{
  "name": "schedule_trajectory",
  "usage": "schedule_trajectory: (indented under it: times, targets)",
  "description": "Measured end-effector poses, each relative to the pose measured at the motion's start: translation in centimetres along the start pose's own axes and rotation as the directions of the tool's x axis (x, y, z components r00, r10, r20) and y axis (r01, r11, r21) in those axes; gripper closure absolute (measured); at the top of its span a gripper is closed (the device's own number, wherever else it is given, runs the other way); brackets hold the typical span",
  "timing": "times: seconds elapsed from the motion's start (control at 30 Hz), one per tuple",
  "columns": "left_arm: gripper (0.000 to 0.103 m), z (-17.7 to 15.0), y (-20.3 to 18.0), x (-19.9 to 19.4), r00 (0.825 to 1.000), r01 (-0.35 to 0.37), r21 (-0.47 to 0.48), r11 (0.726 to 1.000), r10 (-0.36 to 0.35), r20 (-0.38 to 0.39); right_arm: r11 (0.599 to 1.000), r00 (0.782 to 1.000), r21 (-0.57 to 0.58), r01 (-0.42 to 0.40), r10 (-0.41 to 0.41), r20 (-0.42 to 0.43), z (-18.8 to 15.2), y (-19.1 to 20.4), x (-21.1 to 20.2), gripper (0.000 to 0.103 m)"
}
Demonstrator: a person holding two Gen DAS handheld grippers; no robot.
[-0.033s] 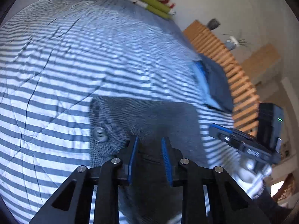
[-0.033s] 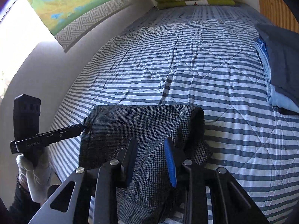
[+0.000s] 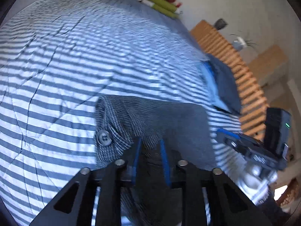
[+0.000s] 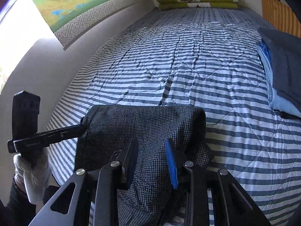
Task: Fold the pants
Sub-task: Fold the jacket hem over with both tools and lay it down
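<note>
Jaws, left gripper [image 3: 149,141]: narrow, just closed further, pinching a bunch of the pants [image 3: 169,116]. Jaws, right gripper [image 4: 150,143]: a little wider, just opened further, checked cloth filling the gap and touching both pads. Pants: grey houndstooth, held up at the near edge of the bed between the two tools, top fold running level from one to the other; lower part cut off by the frame. Surface: quilted bedspread [image 4: 188,71], blue and white stripes, creased. Room, left to right in the right wrist view: bright window glare; pale wall; green and yellow picture [image 4: 75,3] with a patterned border; folded green and floral blankets [image 4: 197,0] at the head of the bed; stack of folded blue clothes [image 4: 282,66] at the right edge; slatted wood panel [image 4: 278,15]. Hard to make out: left wrist view is blurred; small items on the far wall there cannot be identified. Left wrist view only: a grey button [image 3: 103,137] on the waistband. Right wrist view only: a white-gloved hand [image 4: 32,173] carrying the left tool, its tip at the pants' left corner.
</note>
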State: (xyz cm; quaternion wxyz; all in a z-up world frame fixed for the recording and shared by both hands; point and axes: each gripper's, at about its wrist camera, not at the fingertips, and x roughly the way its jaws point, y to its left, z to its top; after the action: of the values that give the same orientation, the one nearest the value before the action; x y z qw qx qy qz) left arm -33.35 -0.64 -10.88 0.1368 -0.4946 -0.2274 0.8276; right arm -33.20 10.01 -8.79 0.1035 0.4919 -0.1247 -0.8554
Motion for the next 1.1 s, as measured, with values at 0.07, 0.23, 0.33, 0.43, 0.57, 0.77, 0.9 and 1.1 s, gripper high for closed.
schedule_trajectory:
  times: [0.07,0.23,0.33,0.43,0.57,0.77,0.9,1.1]
  targets:
    - [0.101,0.3,1.7,1.6,0.998,-0.057,-0.008,0.998,0.056,-0.005,1.000,0.999,0.016,0.011,-0.010,-0.043,-0.8,-0.7,1.8,0.075]
    - [0.101,1.1,2.8,3.0,1.000,-0.024,-0.040,0.999,0.025,0.005,0.995,0.997,0.101,0.022,-0.014,-0.072,-3.3,-3.8,4.6,0.074]
    - [0.102,0.6,2.0,0.8,0.999,-0.042,-0.013,0.999,0.042,0.025,0.985,0.998,0.166,-0.044,0.052,-0.043,-3.3,-4.7,2.0,0.074]
    - [0.088,-1.1,0.4,-3.2,0.996,0.013,-0.001,1.000,-0.013,0.086,0.986,0.995,0.134,-0.099,0.097,0.020,-4.7,-4.3,-2.2,0.073]
    - [0.087,-5.3,-2.2,-4.8,0.998,0.038,0.088,0.995,-0.042,0.044,0.990,0.992,0.075,-0.122,0.121,0.026,-7.4,-2.2,-4.4,0.073]
    - [0.087,-8.9,-1.5,-3.3,0.999,-0.039,0.109,0.993,0.040,-0.010,0.999,0.995,-0.031,-0.012,0.008,-0.104,-11.1,1.1,-1.0,0.073]
    - [0.088,-8.7,0.3,-3.2,1.000,-0.020,0.045,0.999,0.020,-0.008,0.999,0.985,0.013,-0.035,0.037,-0.167,-13.8,-0.4,-0.7,0.073]
    - [0.057,-8.2,1.3,-6.8,0.996,0.048,-0.045,0.998,-0.044,0.071,0.989,0.995,0.132,-0.064,0.074,-0.071,-15.1,-4.1,-5.7,0.072]
